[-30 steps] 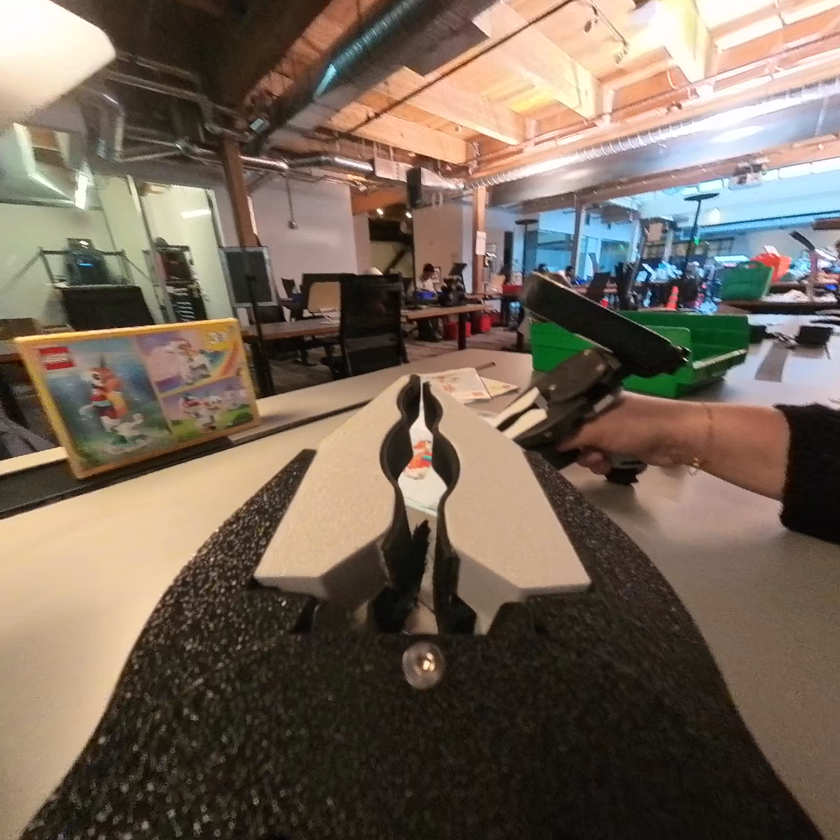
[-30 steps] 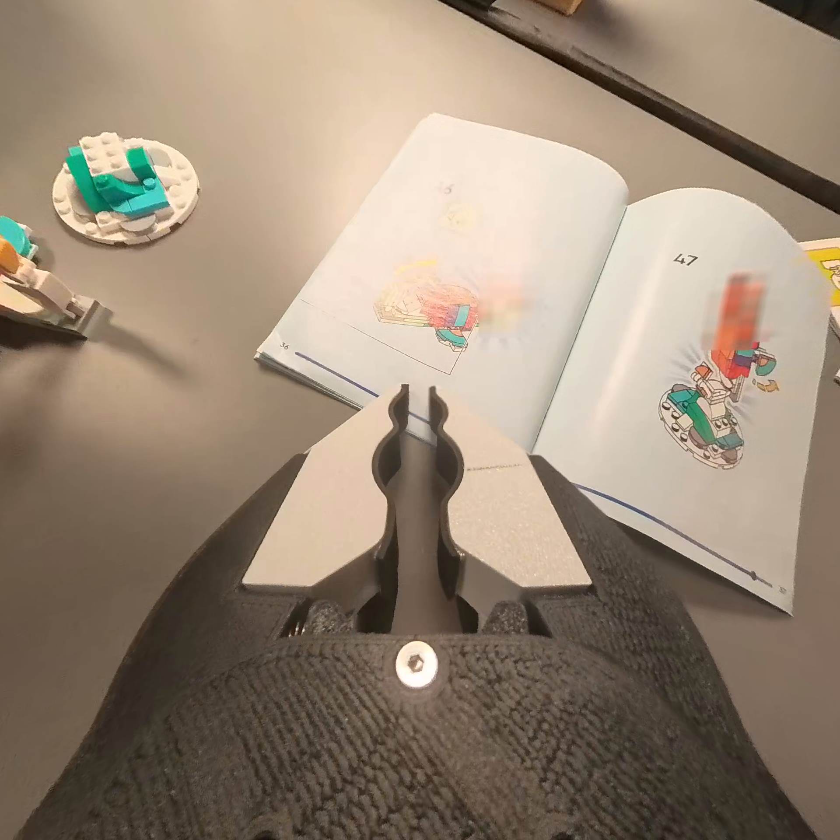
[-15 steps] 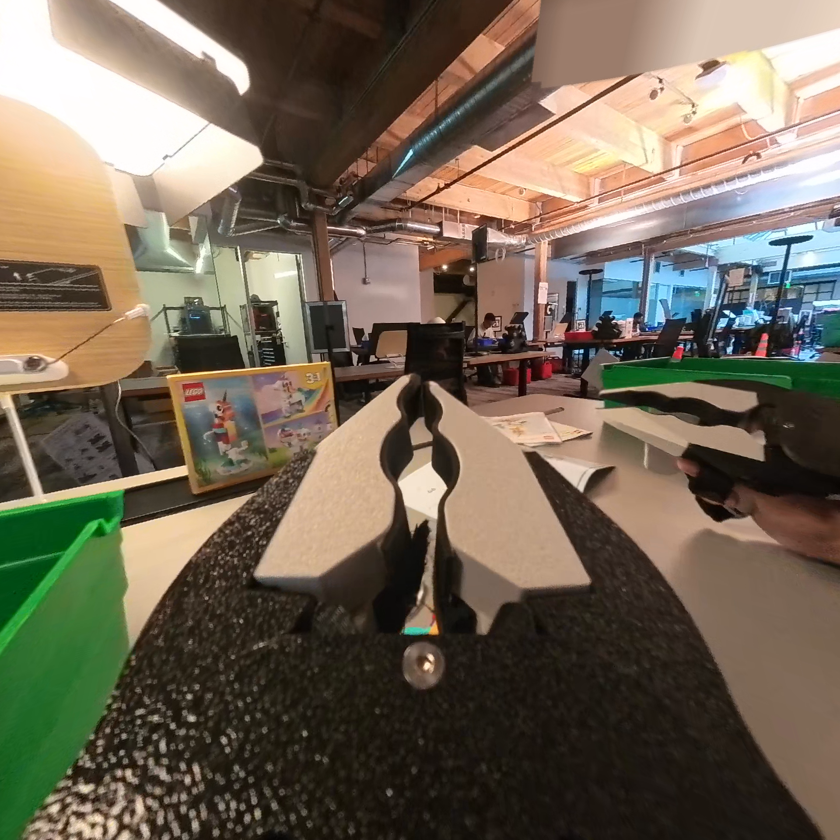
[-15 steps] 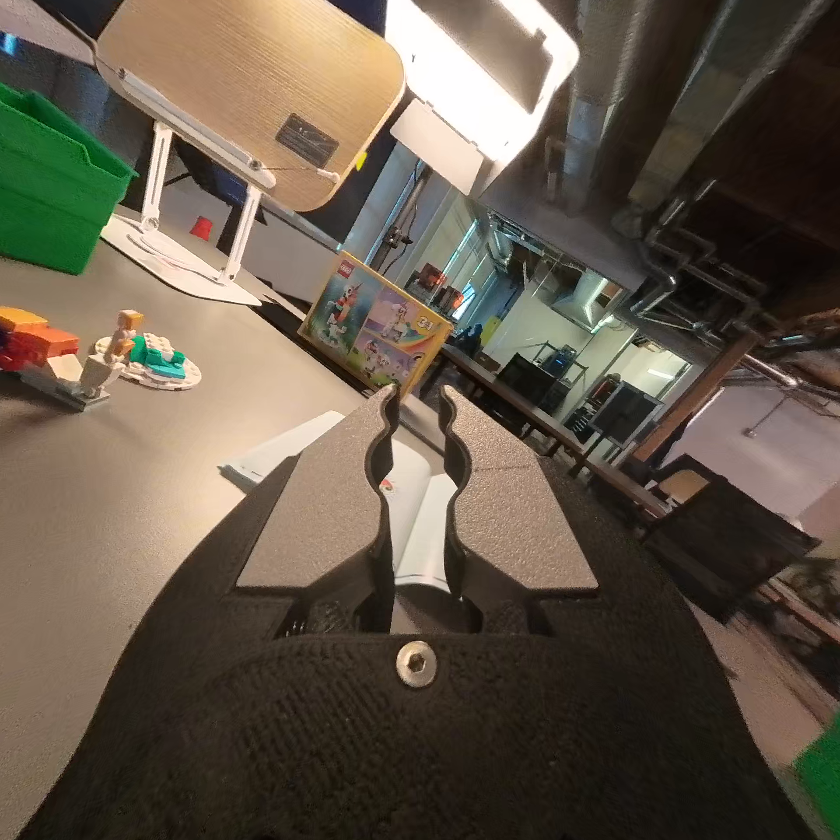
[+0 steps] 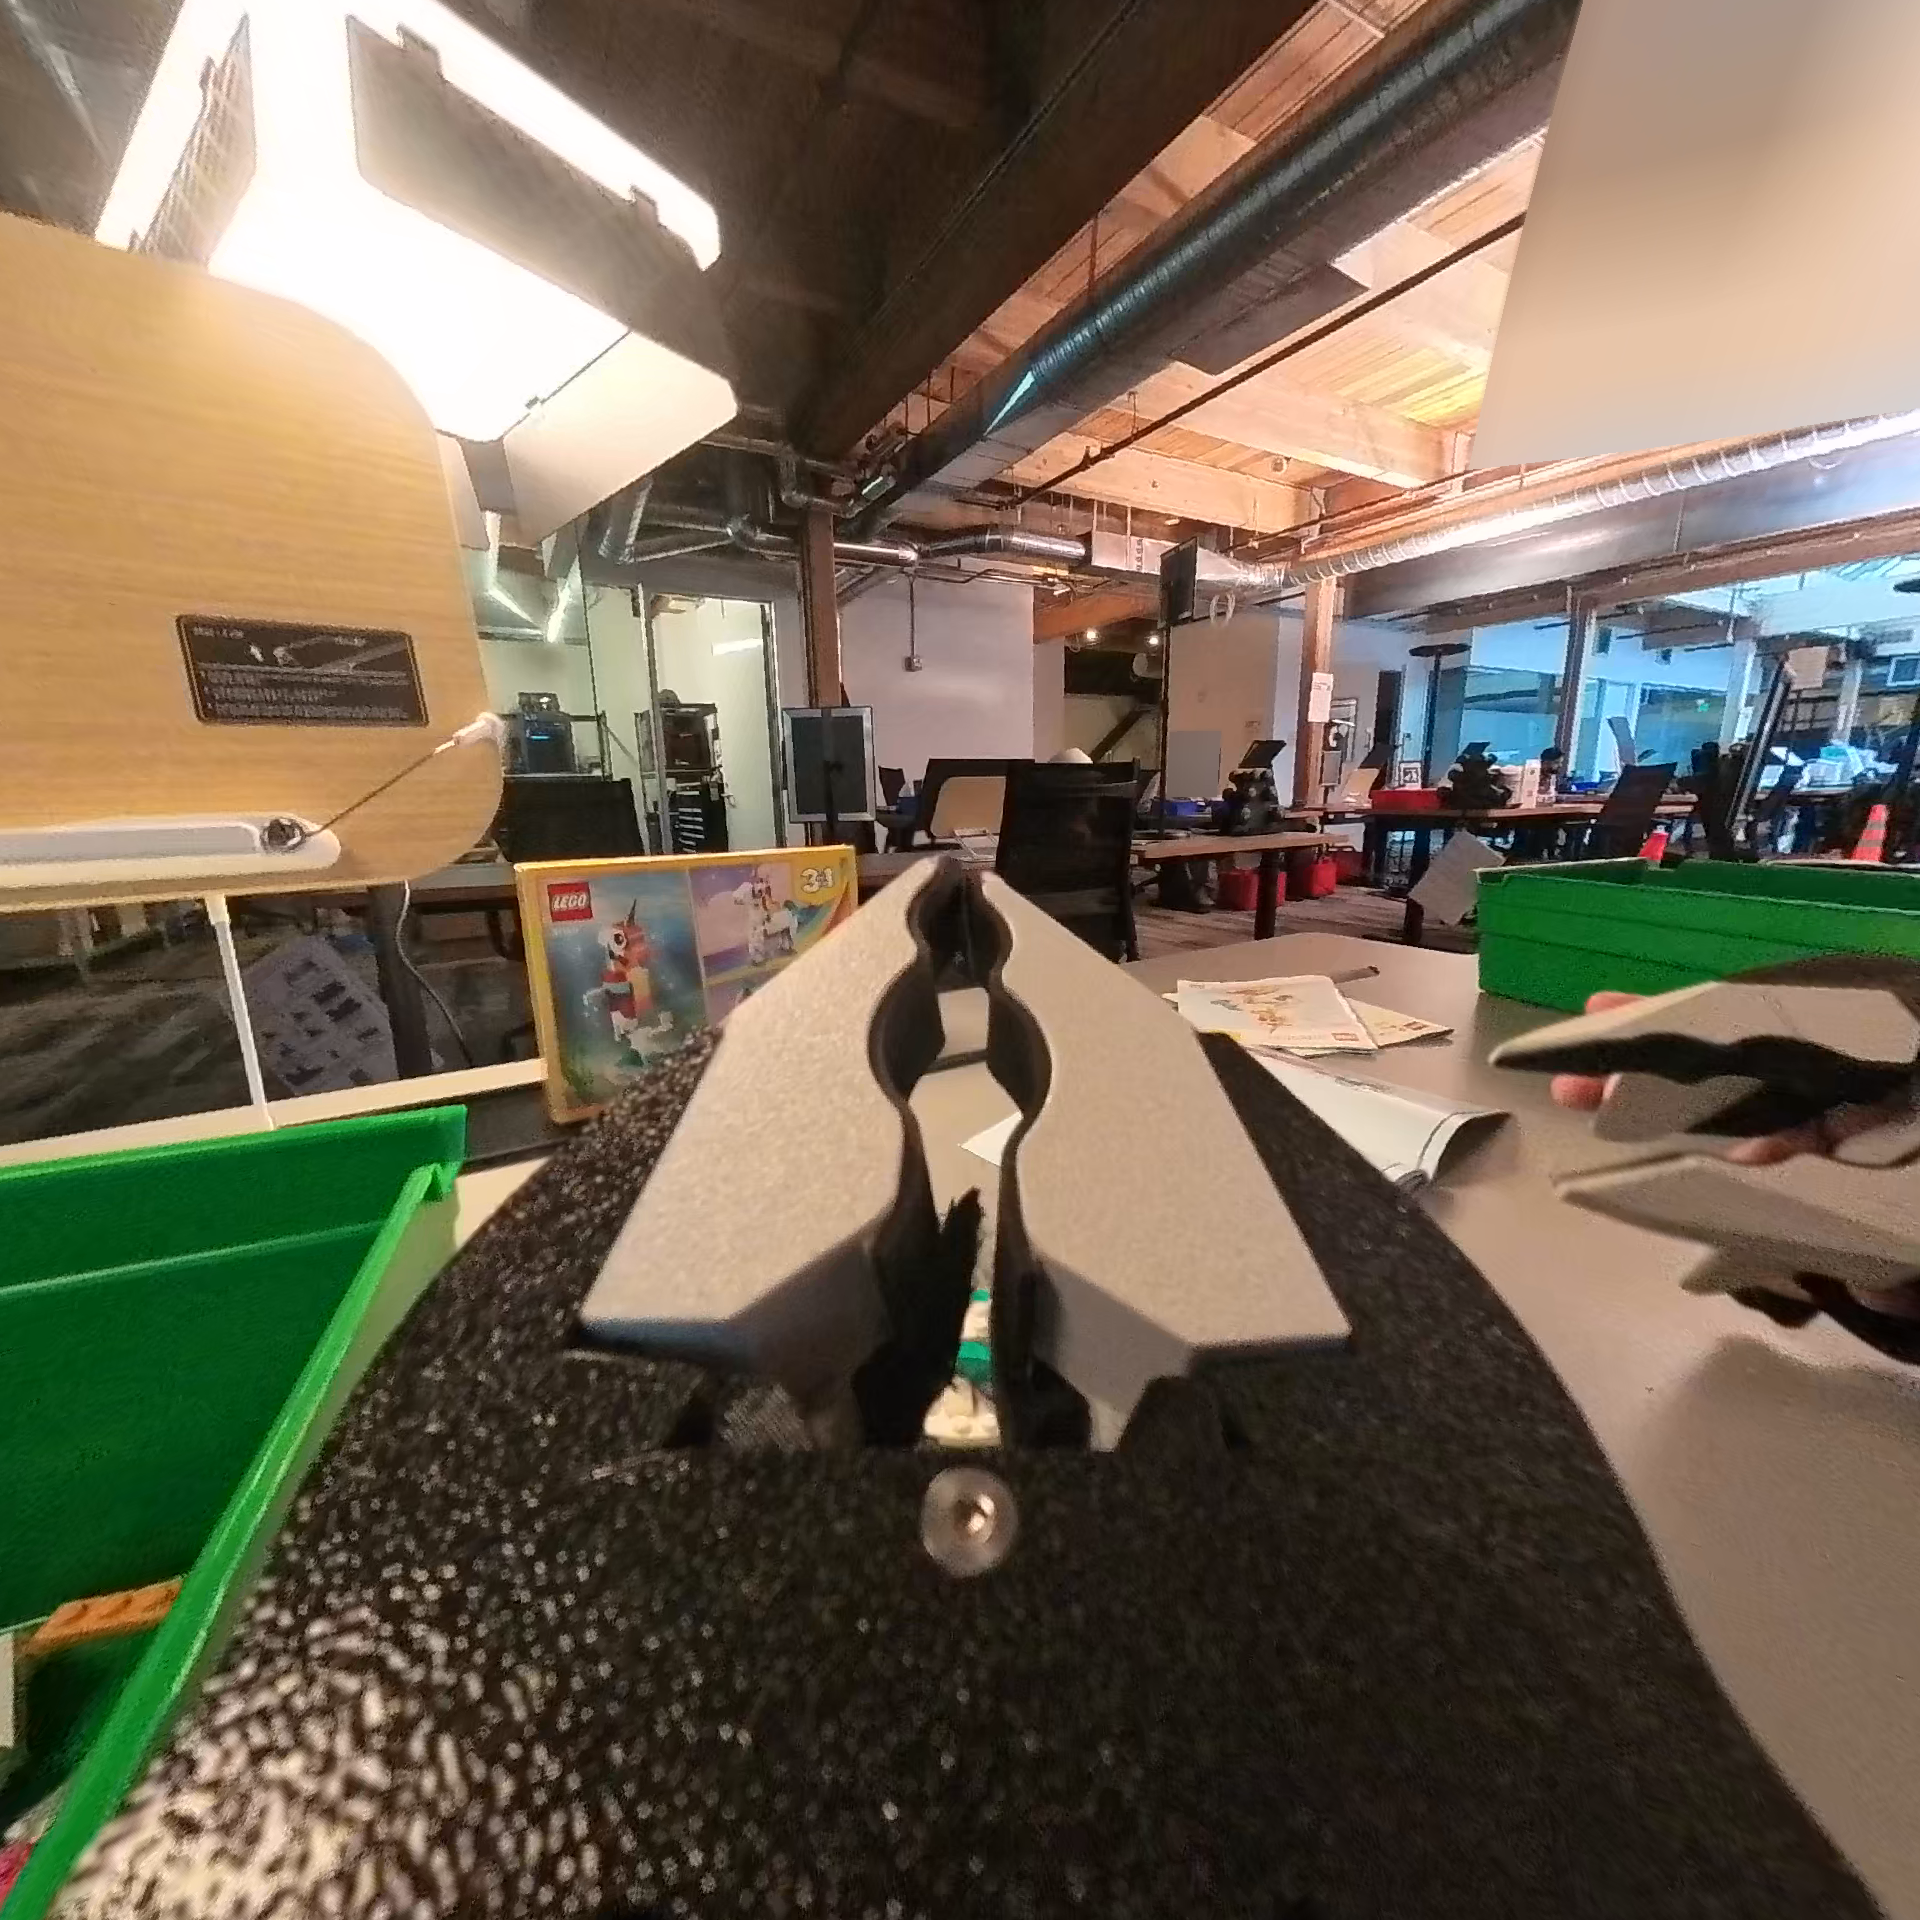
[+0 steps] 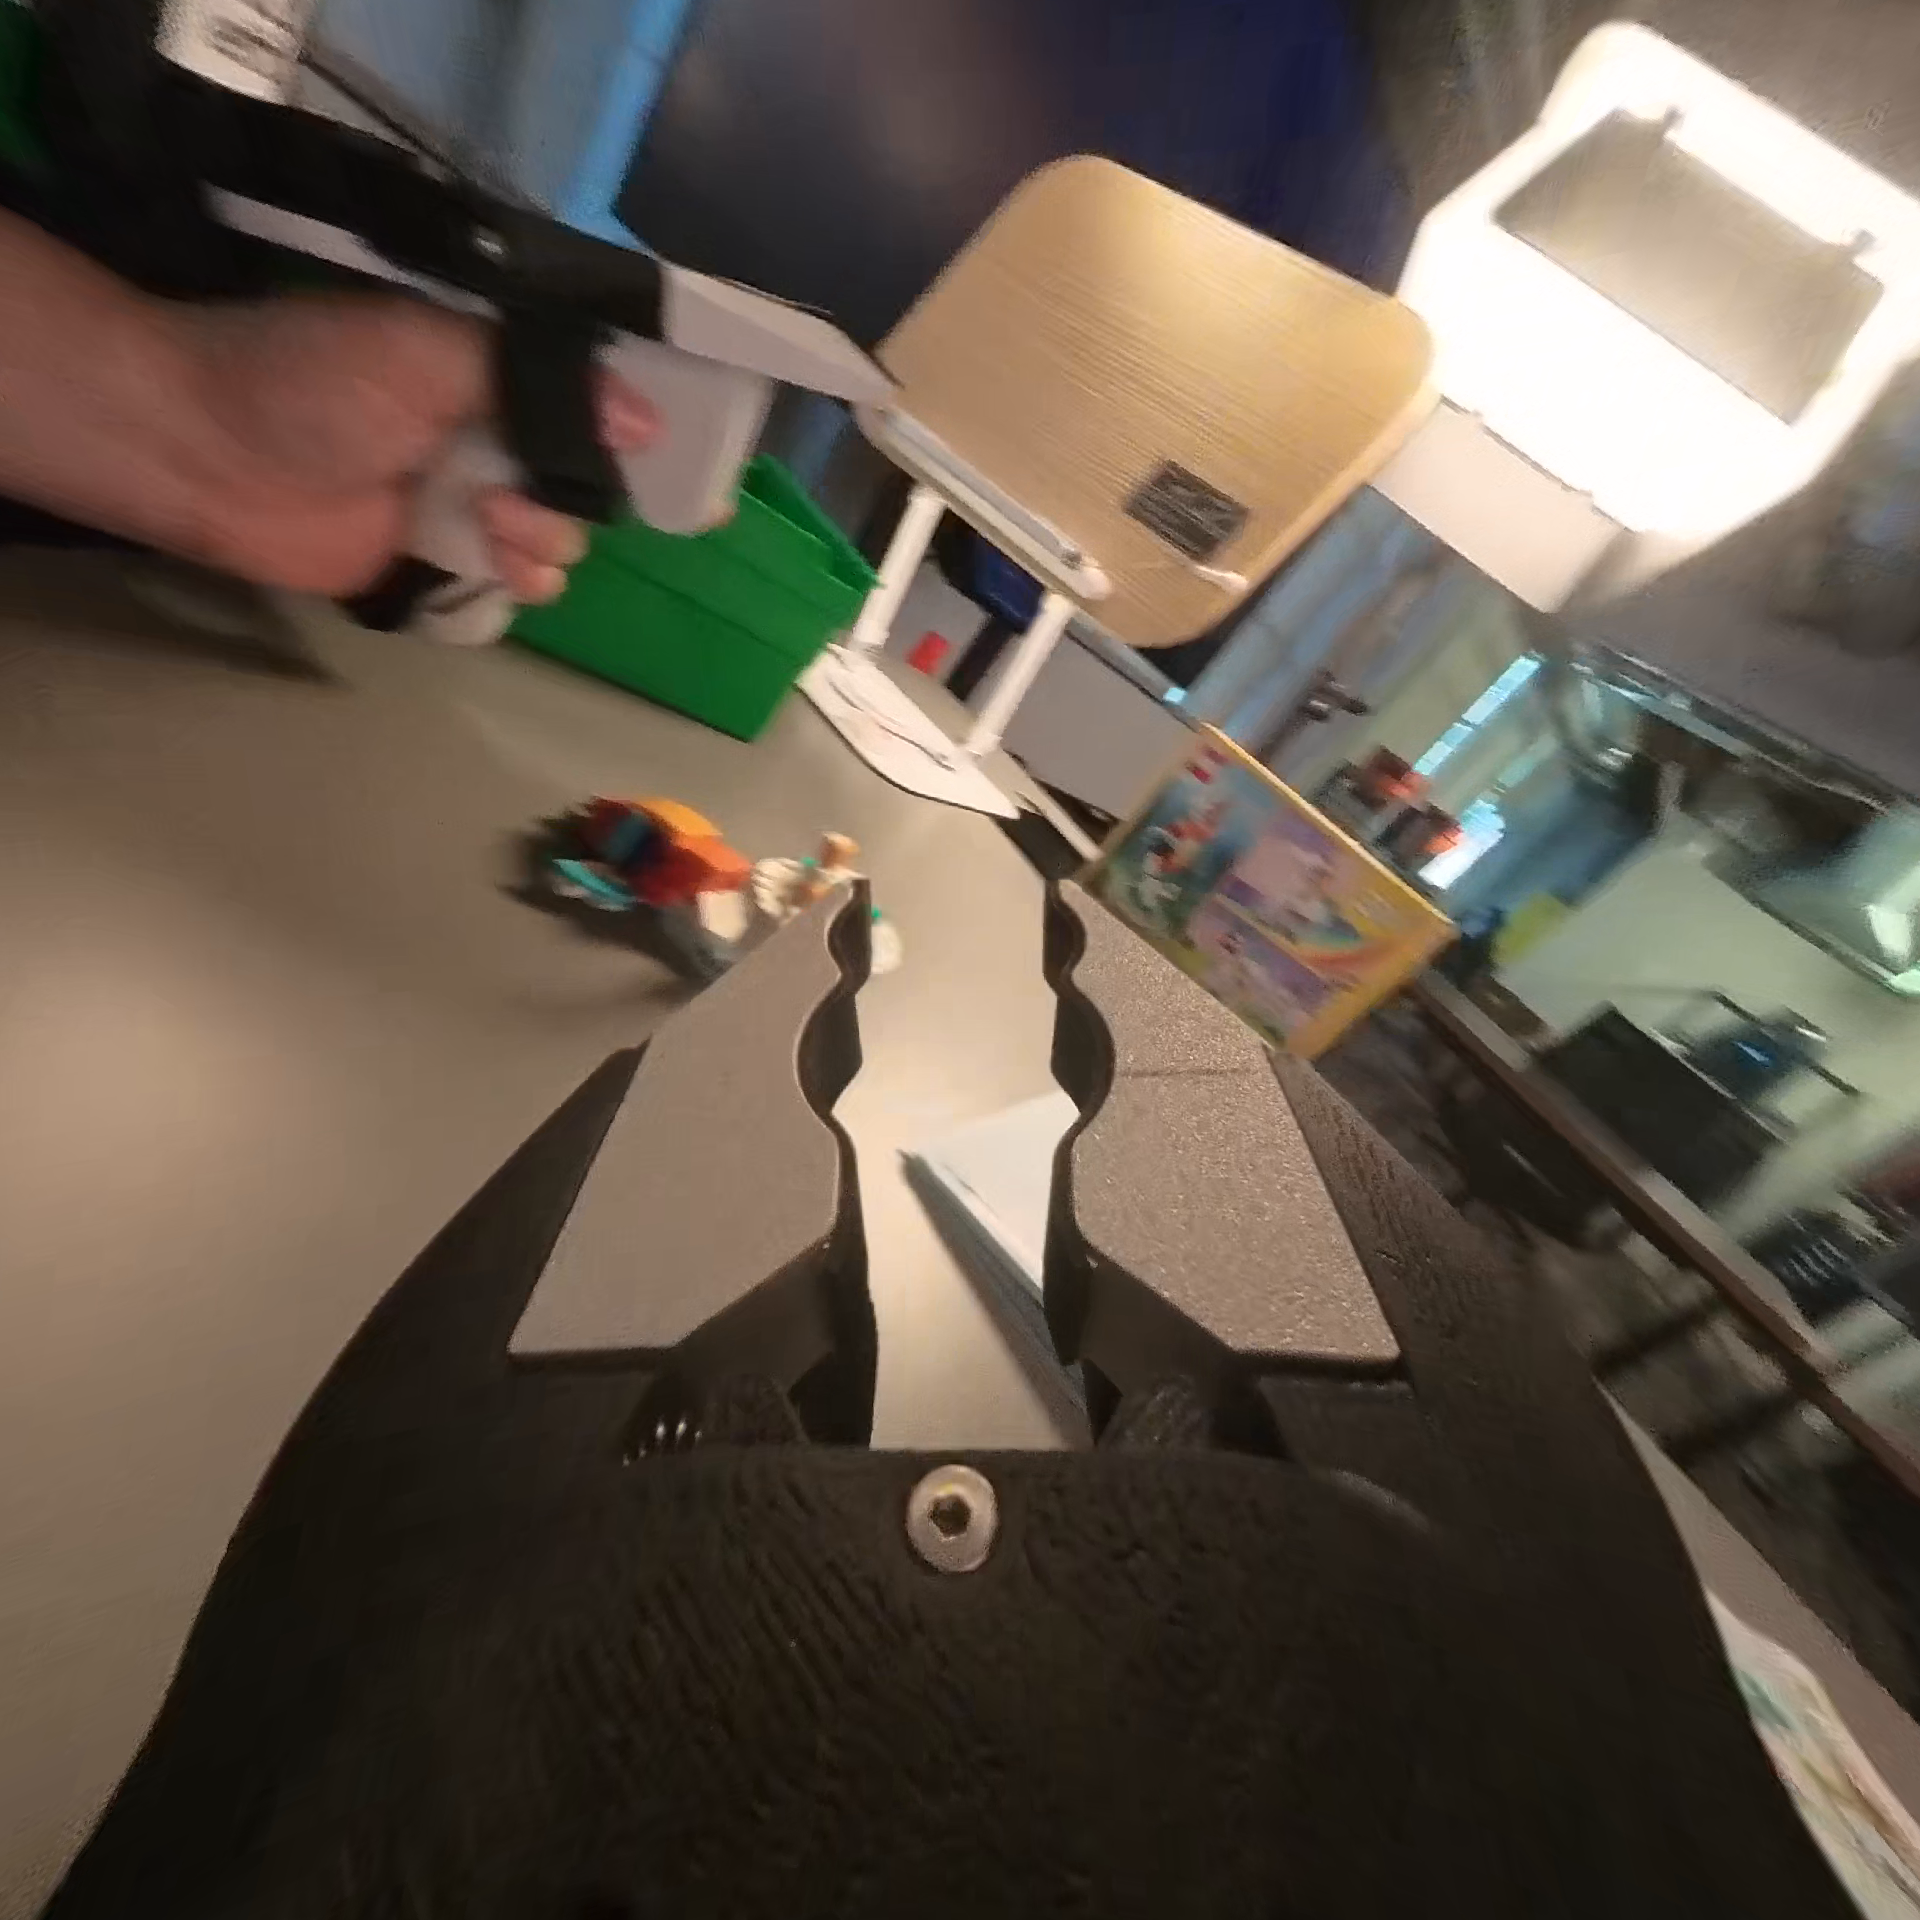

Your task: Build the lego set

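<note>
My left gripper point(image 5: 961, 883) is shut with nothing between its fingertips, held level above the grey table point(image 5: 1662, 1403). A white and teal lego base point(image 5: 966, 1382) shows below it through the gap. My right gripper point(image 6: 956, 904) is open and empty, low over the table; it also shows in the left wrist view point(image 5: 1527, 1117). Beyond its left finger lies a blurred orange, red and teal lego build point(image 6: 644, 862), apart from it. The open instruction booklet point(image 6: 997, 1174) lies under the right gripper. The left gripper point(image 6: 831, 364) in a hand shows at the upper left.
A green bin point(image 5: 208, 1299) stands at my left, and another green bin point(image 5: 1683, 925) at the far right. The yellow lego box point(image 5: 686, 966) stands at the table's back edge. A wooden board on a white stand point(image 6: 1153, 395) is behind the left bin. Leaflets point(image 5: 1299, 1013) lie near the back.
My right gripper has opened wider and swung left toward the lego build. My left gripper has stayed shut while its view turned further left, bringing more of the green bin into sight.
</note>
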Available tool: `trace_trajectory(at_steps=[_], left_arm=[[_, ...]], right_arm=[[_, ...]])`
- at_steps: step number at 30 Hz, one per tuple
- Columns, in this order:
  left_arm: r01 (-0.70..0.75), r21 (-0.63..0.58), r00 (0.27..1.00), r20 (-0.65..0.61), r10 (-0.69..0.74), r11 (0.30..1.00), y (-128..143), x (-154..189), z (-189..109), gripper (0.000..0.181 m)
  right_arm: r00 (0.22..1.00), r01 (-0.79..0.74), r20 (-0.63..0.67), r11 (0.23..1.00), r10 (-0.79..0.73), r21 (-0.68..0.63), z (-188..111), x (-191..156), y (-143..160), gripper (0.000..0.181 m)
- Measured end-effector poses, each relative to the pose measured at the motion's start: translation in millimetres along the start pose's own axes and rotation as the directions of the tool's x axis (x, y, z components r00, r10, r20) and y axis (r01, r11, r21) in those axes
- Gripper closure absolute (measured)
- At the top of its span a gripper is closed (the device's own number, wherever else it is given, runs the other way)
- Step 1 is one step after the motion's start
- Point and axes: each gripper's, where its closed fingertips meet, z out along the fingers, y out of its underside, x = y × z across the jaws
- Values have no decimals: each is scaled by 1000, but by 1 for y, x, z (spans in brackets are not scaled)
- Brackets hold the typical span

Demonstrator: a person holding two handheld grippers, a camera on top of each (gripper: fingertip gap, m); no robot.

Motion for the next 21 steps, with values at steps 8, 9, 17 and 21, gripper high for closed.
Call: trace_trajectory(at_steps=[8, 9, 17, 21], left_arm=[[-80, -3, 997, -22, 80, 997, 2, 7, 1, 181], [-70, -5, 997, -21, 70, 998, 2, 6, 1, 181], [-18, -33, 998, -63, 16, 999, 9, 13, 3, 181], [-51, -35, 996, -70, 49, 998, 11, 16, 3, 181]], right_arm=[[958, -18, 283, 991, 55, -131, 47, -31, 26, 135], [951, -23, 302, 990, 65, -141, 53, -32, 29, 136], [782, -108, 542, 924, 306, -366, 71, -58, 52, 138], [756, -52, 584, 916, 296, -397, 77, -64, 61, 148]])
